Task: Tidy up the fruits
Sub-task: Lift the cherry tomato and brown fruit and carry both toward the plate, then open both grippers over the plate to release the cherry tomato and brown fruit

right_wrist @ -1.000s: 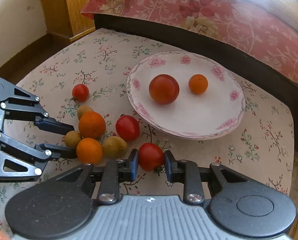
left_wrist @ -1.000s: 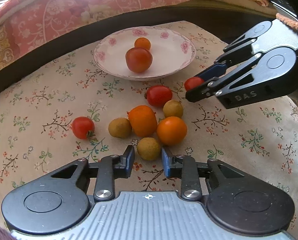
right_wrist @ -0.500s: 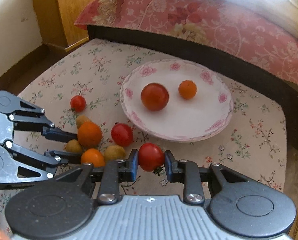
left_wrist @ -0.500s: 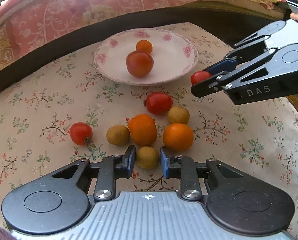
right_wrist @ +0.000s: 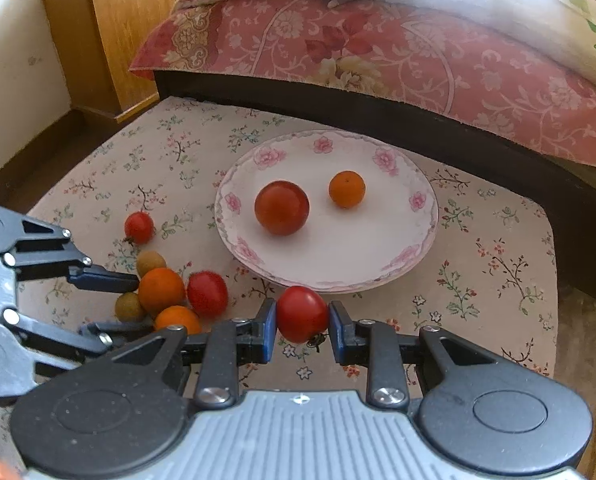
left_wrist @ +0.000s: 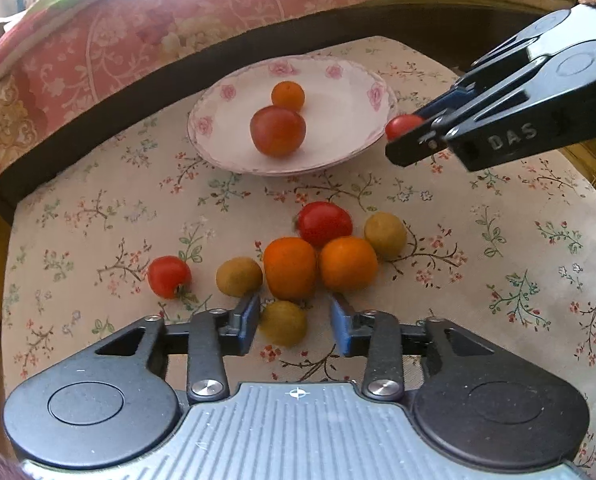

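- Up close, the right gripper [right_wrist: 302, 326] is clamping a red cherry tomato [right_wrist: 302, 313] between its blue pads, holding it in the air just in front of the near rim of the plate [right_wrist: 420, 254].
- The left gripper [left_wrist: 293, 322] is standing part-open, its jaws having just been opening; a small yellow-green fruit [left_wrist: 283, 323] is lying on the cloth between them, touching the left pad only.
- Beyond it, two oranges [left_wrist: 290, 268], a red tomato [left_wrist: 324, 223] and two more yellow-green fruits [left_wrist: 239, 276] are clustering on the floral tablecloth [left_wrist: 498, 248]; another small tomato [left_wrist: 168, 276] is lying apart at the left.
- The pink-flowered plate is holding a large tomato [right_wrist: 282, 207] and a small orange [right_wrist: 347, 189].
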Motion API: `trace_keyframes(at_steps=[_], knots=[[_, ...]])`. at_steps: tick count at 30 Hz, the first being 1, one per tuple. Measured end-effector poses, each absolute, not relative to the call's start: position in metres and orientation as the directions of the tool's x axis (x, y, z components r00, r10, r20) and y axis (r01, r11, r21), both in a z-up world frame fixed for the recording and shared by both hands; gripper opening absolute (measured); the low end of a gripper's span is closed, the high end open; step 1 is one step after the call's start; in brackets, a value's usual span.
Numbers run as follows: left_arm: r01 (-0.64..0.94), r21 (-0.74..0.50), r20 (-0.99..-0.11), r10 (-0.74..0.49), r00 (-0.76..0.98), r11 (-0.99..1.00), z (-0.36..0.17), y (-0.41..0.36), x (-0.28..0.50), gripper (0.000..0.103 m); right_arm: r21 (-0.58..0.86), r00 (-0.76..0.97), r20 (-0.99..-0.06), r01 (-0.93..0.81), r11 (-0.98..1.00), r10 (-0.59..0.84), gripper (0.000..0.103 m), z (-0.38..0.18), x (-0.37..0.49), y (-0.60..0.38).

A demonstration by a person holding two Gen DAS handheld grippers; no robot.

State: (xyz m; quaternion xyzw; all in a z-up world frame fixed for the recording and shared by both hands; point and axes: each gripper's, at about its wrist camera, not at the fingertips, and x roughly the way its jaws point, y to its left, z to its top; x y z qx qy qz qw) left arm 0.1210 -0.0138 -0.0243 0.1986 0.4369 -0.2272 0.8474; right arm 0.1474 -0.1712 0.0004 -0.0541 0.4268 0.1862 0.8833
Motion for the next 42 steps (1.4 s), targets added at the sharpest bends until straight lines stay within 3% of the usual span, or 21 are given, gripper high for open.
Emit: trace_keyframes(at_steps=[16, 24, 34, 42], knots=[[0.399, 0.043, -0.824, -0.193, 0.532, 0.916, -0.029, 0.001, 0.115, 0.053, 0.104, 0.566, -0.763, -0.369, 0.924, 0.312, 0.031, 0.010, 0.150, -0.172], [0.382, 0.036, -0.844, -0.177, 0.506, 0.924, -0.027, -0.002, 0.114, 0.033, 0.108, 0.578, -0.751, -0.369, 0.923, 0.319, 0.031, 0.017, 0.147, -0.173], [0.376, -0.010, -0.842, -0.210, 0.496, 0.927, -0.015, 0.004, 0.122, 0.032, 0.115, 0.579, -0.762, -0.321, 0.940, 0.291, 0.031, 0.007, 0.166, -0.180], [0.395, -0.020, -0.790, -0.257, 0.556, 0.918, 0.011, -0.011, 0.131, 0.033, 0.119, 0.588, -0.757, -0.306, 0.945, 0.286, 0.031, 0.004, 0.171, -0.183]])
